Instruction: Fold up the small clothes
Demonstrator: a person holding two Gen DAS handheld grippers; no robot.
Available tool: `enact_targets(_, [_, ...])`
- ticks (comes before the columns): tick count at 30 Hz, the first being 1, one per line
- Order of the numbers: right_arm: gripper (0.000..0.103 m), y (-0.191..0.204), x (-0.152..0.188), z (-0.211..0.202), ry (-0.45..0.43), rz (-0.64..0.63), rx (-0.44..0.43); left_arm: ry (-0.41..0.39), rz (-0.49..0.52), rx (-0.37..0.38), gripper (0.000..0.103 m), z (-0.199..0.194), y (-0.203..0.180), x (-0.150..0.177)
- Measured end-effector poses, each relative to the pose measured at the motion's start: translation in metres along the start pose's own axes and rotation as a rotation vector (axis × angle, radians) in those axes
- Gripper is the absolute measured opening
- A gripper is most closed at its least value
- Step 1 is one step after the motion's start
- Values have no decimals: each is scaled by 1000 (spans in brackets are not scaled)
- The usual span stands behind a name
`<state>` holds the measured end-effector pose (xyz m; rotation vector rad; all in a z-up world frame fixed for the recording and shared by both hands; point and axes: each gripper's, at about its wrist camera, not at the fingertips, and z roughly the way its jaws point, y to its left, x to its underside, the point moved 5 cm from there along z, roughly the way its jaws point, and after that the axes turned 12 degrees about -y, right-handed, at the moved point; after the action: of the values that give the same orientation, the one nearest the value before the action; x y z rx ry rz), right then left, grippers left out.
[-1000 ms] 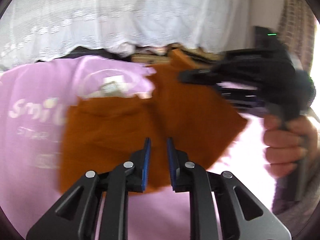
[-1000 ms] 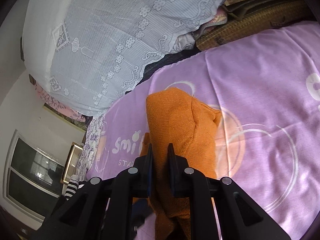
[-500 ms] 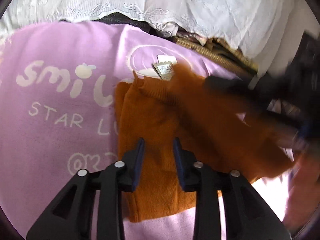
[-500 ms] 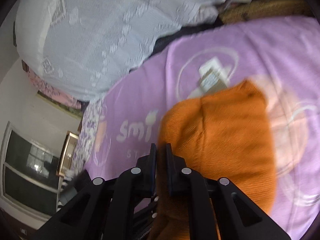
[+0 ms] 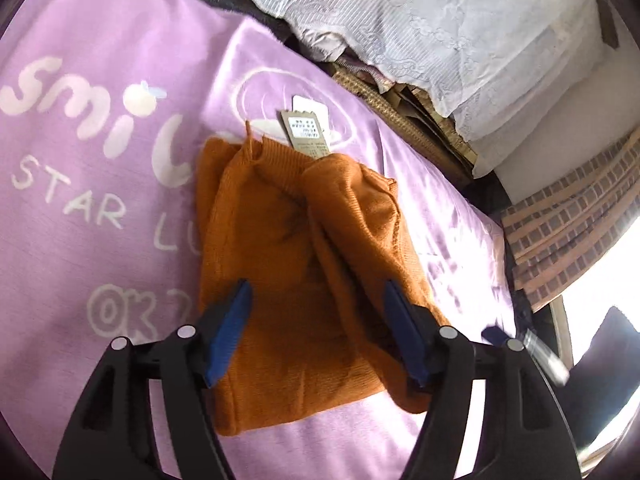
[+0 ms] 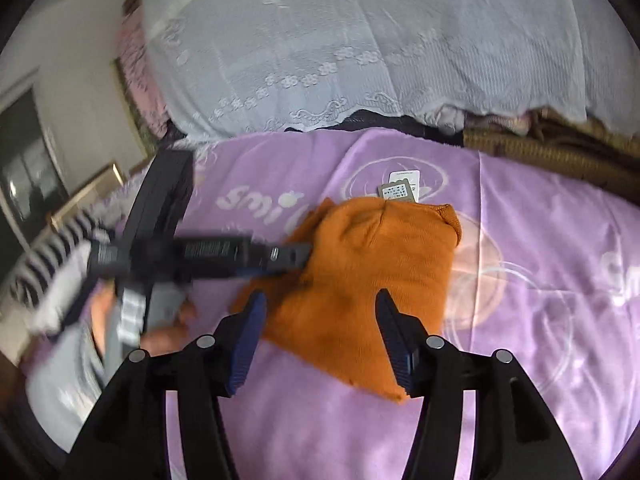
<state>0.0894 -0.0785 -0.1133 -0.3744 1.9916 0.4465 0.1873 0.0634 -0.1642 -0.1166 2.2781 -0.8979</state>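
Note:
An orange knit garment (image 5: 304, 264) lies folded on the purple blanket (image 5: 88, 208), with paper tags (image 5: 306, 132) sticking out at its far end. My left gripper (image 5: 316, 328) hovers over its near part, jaws opening, pads apart and not pressing the cloth. In the right wrist view the same garment (image 6: 368, 276) lies ahead of my right gripper (image 6: 320, 340), whose jaws are opening with nothing gripped. The left gripper (image 6: 288, 258) shows there from the side, blurred, its tips at the garment's left edge, with a hand (image 6: 160, 328) on its handle.
The purple blanket carries white lettering (image 6: 260, 204). A white lace cover (image 6: 360, 48) rises behind it, with woven mats (image 5: 416, 128) beside. A checked curtain (image 5: 572, 232) hangs at the right. A striped sleeve (image 6: 44, 260) shows at the left.
Both grippers let go of the orange garment and their jaws spread wide. The raised fold has dropped flat onto the garment. The right gripper rolled level and drew back.

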Motion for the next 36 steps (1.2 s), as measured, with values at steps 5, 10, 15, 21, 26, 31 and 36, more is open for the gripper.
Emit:
enact_targets(5, [65, 20, 27, 8, 6, -229, 46, -25, -22, 42, 72, -10, -12, -12])
enact_targets(10, [65, 18, 29, 25, -1, -257, 71, 64, 50, -12, 72, 12, -30, -5])
enact_targets(15, [66, 16, 32, 35, -14, -292, 111, 127, 35, -15, 71, 43, -33, 0])
enact_targets(21, [66, 18, 34, 52, -9, -350, 154, 114, 17, -18, 31, 55, -30, -14])
enact_targets(26, [81, 39, 41, 49, -43, -479, 169, 83, 61, -26, 21, 45, -31, -21])
enact_targets(31, [11, 29, 36, 63, -26, -477, 266, 59, 107, -61, 13, 43, -31, -21])
enact_targets(36, [9, 40, 7, 51, -114, -372, 210, -15, 124, -65, 12, 15, -28, -37])
